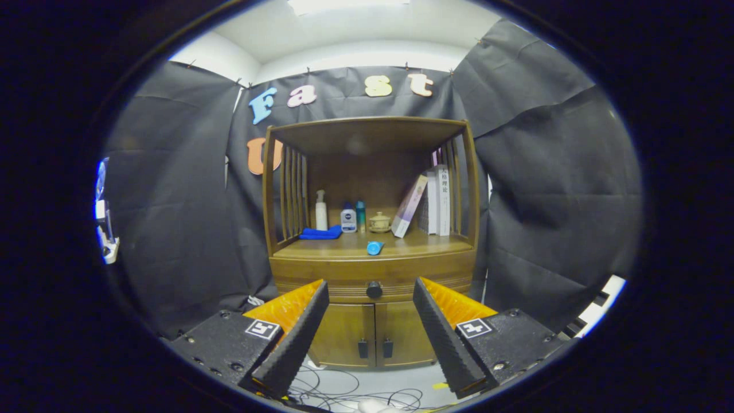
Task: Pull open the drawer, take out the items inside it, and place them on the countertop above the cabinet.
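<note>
A wooden cabinet [373, 252] stands ahead against the black cloth wall. Its drawer [344, 280] is shut, with a dark round knob [374, 289] at its middle. My gripper [371, 287] is open and holds nothing. Its two black ridged fingers [298, 332] with orange backs stand wide apart, and the knob shows beyond them, centred in the gap. The countertop [413, 244] above the drawer carries a blue tube [374, 248] lying near its front edge. The drawer's inside is hidden.
At the back of the countertop stand a white spray bottle [321, 211], a blue cloth [320, 233], two small bottles [348, 219], a small lidded pot [379, 222] and leaning books [427, 202]. Two lower doors [373, 335] sit under the drawer. Cables [355, 390] lie on the floor.
</note>
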The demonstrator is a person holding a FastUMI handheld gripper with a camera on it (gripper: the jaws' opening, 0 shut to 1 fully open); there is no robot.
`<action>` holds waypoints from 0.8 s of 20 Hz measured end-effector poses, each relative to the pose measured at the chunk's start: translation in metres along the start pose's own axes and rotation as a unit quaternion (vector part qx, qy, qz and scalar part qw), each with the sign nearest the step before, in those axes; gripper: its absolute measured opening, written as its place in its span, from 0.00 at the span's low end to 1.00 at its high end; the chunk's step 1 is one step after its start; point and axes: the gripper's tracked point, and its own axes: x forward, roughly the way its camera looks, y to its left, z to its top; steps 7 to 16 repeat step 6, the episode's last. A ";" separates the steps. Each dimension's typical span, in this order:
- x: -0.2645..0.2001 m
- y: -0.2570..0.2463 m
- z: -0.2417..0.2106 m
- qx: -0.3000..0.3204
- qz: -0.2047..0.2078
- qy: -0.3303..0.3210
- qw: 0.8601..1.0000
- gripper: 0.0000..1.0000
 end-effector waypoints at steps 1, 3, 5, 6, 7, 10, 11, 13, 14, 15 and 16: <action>-0.001 0.000 -0.001 -0.003 0.000 0.000 1.000 0.97; -0.001 -0.002 -0.002 -0.006 -0.002 -0.002 1.000 0.97; 0.001 -0.006 -0.008 -0.007 -0.006 0.002 1.000 0.97; 0.001 -0.006 -0.011 -0.005 -0.007 0.006 1.000 0.97; 0.001 -0.006 -0.011 -0.005 -0.007 0.006 1.000 0.97; 0.001 -0.006 -0.011 -0.005 -0.007 0.006 1.000 0.97; 0.001 -0.006 -0.011 -0.005 -0.007 0.006 1.000 0.97; 0.001 -0.006 -0.011 -0.005 -0.007 0.006 1.000 0.97; 0.001 -0.006 -0.011 -0.005 -0.007 0.006 1.000 0.97; 0.001 -0.006 -0.011 -0.005 -0.007 0.006 1.000 0.97; 0.001 -0.006 -0.011 -0.005 -0.007 0.006 1.000 0.97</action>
